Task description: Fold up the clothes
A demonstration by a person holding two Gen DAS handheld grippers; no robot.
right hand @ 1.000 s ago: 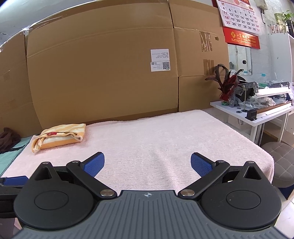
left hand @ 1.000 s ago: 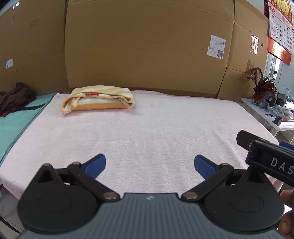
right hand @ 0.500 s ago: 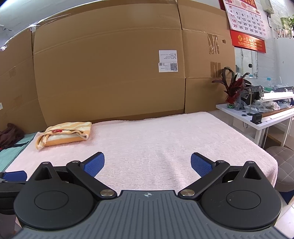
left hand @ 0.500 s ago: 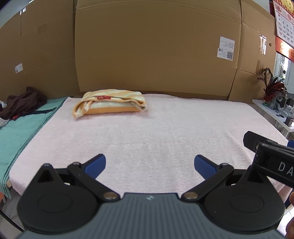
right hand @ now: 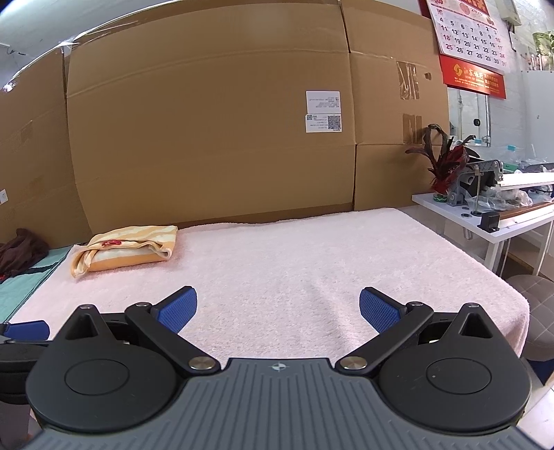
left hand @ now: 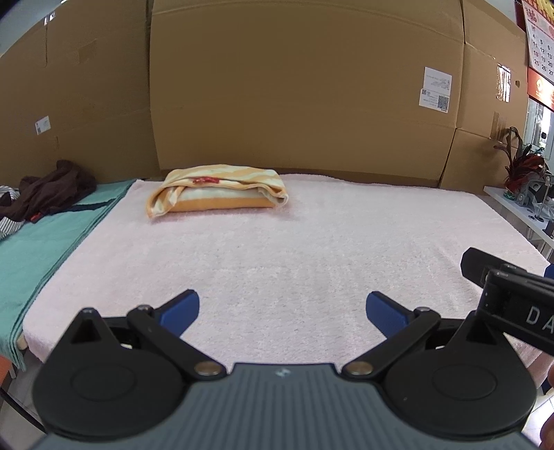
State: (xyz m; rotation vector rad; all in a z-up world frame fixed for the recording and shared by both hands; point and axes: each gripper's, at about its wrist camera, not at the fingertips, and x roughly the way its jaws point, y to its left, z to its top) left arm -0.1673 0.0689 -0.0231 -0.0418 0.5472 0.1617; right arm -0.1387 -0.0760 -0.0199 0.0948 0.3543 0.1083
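Observation:
A folded orange-and-cream striped garment lies at the far left of the pink towel-covered table. A heap of dark brown clothes sits on the teal cloth to the left. My left gripper hangs open over the table's near edge, nothing between its blue pads. My right gripper is open too and holds nothing; its black body shows at the right of the left wrist view.
Tall cardboard sheets wall off the back of the table. A white side table with a red-leaved plant and tools stands at the right, a grey stool below it. A wall calendar hangs above.
Both grippers have drawn back and swung a little left, so the folded garment and the dark heap sit further right in view. Both stayed open. Nothing on the table moved.

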